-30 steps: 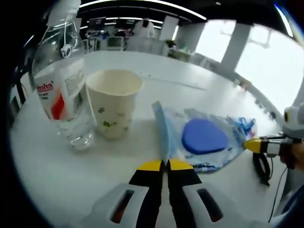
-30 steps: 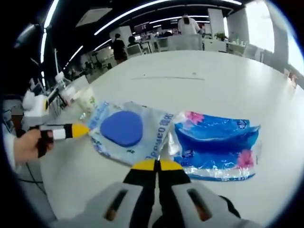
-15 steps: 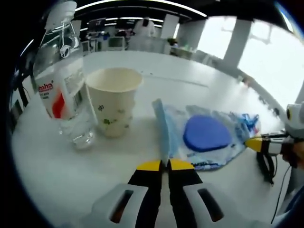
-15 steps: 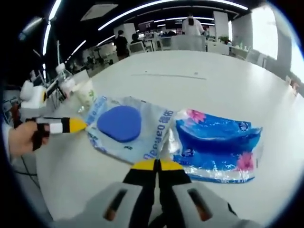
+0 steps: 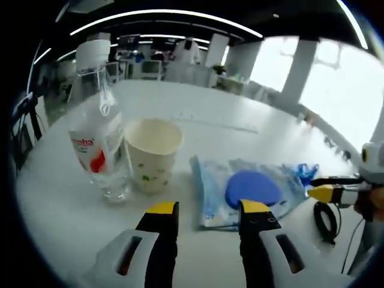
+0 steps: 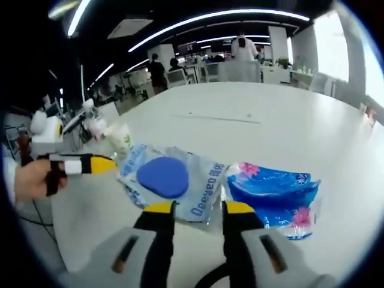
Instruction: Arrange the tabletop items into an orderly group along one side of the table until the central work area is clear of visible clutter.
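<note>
- Left gripper: jaws stand wide apart, yellow tips clear of everything, nothing between them; bare white table shows in the gap
- Just beyond the left jaws, the clear wipes packet with a blue oval lid lies flat on the table, its near-left edge raised as a pale blue flap
- Left of that packet, in the left gripper view, a paper cup stands upright, open mouth up, with small green marks on its wall
- A clear water bottle with white cap and red-lettered label stands upright just beside the cup, on its left, apparently touching it
- Right gripper: jaws likewise parted, holding nothing; their tips sit at the near edge of the wipes packet, contact cannot be judged
- A blue tissue pack with pink flower print lies flat immediately right of the wipes packet in the right gripper view, their edges meeting or overlapping
- The other gripper enters each view from the side, a hand around it at the left of the right gripper view, its yellow tip near the packet's far corner
- Beyond: a long bare stretch of tabletop, then office desks and standing people under strip lighting
</note>
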Demonstrator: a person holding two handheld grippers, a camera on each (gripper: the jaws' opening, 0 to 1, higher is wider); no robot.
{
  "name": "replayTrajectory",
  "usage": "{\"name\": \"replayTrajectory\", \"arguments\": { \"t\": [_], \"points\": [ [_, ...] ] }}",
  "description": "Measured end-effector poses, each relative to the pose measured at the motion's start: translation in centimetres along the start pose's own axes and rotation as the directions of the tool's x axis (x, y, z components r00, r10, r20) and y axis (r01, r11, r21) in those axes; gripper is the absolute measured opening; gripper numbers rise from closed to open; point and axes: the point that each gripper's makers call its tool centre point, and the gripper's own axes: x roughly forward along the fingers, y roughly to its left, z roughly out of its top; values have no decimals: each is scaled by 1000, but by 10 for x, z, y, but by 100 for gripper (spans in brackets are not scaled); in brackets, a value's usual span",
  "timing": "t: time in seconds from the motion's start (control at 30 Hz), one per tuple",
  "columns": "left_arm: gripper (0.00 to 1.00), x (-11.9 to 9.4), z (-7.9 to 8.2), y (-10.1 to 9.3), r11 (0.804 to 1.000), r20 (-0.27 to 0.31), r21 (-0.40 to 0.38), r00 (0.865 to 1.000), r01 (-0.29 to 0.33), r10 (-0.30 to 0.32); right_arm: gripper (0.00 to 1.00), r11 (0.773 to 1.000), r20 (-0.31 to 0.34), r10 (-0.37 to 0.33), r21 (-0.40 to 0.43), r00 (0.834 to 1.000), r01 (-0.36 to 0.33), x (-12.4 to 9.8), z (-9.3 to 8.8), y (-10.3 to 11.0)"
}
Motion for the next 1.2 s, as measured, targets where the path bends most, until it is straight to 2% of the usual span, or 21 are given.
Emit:
{"name": "replayTrajectory", "arguments": {
  "t": [0.03, 0.1, 0.17, 0.2, 0.27, 0.3, 0.37, 0.57, 0.67, 0.9, 1.03, 1.1, 1.2],
  "points": [
    [45, -4, 6, -8, 999, 33, -8, 999, 41, -41, 35, 1000, 26, 16, 4, 1000, -16, -5, 6, 3],
    [59, -14, 9, -14, 998, 46, 17, 997, 63, -64, 46, 997, 47, 56, 45, 997, -58, -13, 11, 11],
    [72, -20, 12, -12, 995, 52, 90, 998, 37, -42, 54, 999, 35, 31, 7, 999, -31, -24, 10, 8],
    [79, -23, 13, -12, 993, 56, 112, 998, 28, -34, 61, 999, 29, 33, -15, 999, -32, -27, 9, 9],
    [91, -28, 14, -14, 995, 63, 99, 998, 22, -28, 72, 1000, 9, 10, -7, 1000, -10, -34, 3, 5],
    [92, -30, 16, -13, 995, 67, 95, 998, 16, -23, 76, 1000, -2, 12, 8, 1000, -12, -37, -1, 3],
    [92, -36, 18, -13, 996, 72, 93, 997, 10, -17, 77, 999, -10, 10, 46, 1000, -10, -43, -7, 0],
    [90, -44, 22, -13, 991, 57, 131, 998, -2, -6, 75, 996, -6, -2, 89, 1000, 2, -55, -12, -8],
    [87, -46, 24, -14, 994, 60, 107, 998, 8, -14, 73, 992, -3, -6, 124, 1000, 6, -57, -11, -8],
    [87, -48, 24, -13, 991, 43, 133, 999, -5, 0, 72, 993, 0, -2, 122, 1000, 2, -58, -10, -7],
    [79, -47, 24, -15, 982, 14, 191, 1000, 16, -19, 71, 991, -6, 7, 135, 1000, -7, -58, -13, -7],
    [79, -44, 27, -13, 969, -2, 245, 1000, 16, -16, 70, 991, -7, 11, 134, 1000, -10, -59, -15, -6],
    [80, -41, 34, -9, 961, -14, 275, 1000, 16, -13, 69, 990, -3, 13, 137, 1000, -12, -62, -19, -6]
  ]
}}
